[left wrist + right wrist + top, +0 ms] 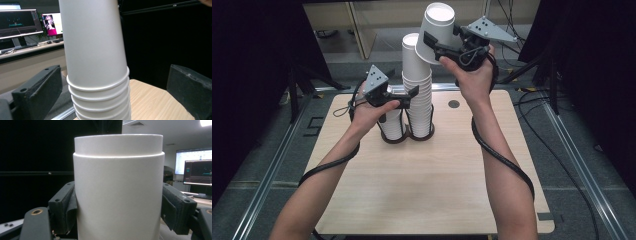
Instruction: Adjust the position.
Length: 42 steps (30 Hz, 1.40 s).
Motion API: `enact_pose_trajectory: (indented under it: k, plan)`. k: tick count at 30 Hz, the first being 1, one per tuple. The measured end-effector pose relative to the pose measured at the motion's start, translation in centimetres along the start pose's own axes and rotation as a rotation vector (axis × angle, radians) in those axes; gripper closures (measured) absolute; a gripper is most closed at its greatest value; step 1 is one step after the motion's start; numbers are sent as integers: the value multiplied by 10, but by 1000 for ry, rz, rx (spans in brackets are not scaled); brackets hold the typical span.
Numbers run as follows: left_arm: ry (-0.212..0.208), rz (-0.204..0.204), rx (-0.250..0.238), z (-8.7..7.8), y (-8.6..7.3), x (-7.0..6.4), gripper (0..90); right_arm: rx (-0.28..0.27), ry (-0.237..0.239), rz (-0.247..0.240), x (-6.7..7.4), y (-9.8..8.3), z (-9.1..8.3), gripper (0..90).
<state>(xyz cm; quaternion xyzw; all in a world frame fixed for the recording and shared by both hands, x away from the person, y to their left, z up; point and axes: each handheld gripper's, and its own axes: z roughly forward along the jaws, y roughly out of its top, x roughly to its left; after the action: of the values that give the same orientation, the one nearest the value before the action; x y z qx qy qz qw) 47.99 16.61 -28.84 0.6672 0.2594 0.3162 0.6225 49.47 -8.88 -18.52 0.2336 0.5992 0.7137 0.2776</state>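
A tall stack of upside-down white paper cups (416, 65) stands in a black ring holder (422, 136) at the back of the wooden table (427, 180). A shorter stack (393, 126) stands just left of it. My left gripper (413, 95) is open, its black jaws on either side of the tall stack (97, 62) with gaps on both sides. My right gripper (438, 46) is raised above and right of the stack, shut on a single white cup (435, 27) that is tilted. In the right gripper view that cup (118, 190) sits between both pads.
A small dark round hole (454, 104) marks the table right of the stacks. Cables (507, 160) trail from both grippers along the forearms. Monitors (18, 22) stand on a desk beyond the table. Dark curtains hang on both sides.
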Motion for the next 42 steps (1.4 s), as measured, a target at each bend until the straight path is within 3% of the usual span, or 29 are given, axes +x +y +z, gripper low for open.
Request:
enact_pose_trajectory:
  k: [5,21,36,38,41,42]
  plan:
    - [-6,16,-11,-12,0,-6,0,-7,-1,-12,2,-1,-8,240]
    - [-34,32,-15,-25,1,-17,0,-9,-8,-26,6,-2,-26,239]
    - [-58,44,-1,-34,-5,-29,0,19,-8,-20,12,-20,-44,239]
    - [-57,43,1,-35,-6,-30,0,22,-8,-37,11,-22,-46,240]
    - [-62,39,5,-37,-9,-32,0,37,-4,-17,14,-28,-49,239]
    - [-65,38,7,-38,-10,-33,0,31,-9,-40,13,-30,-50,240]
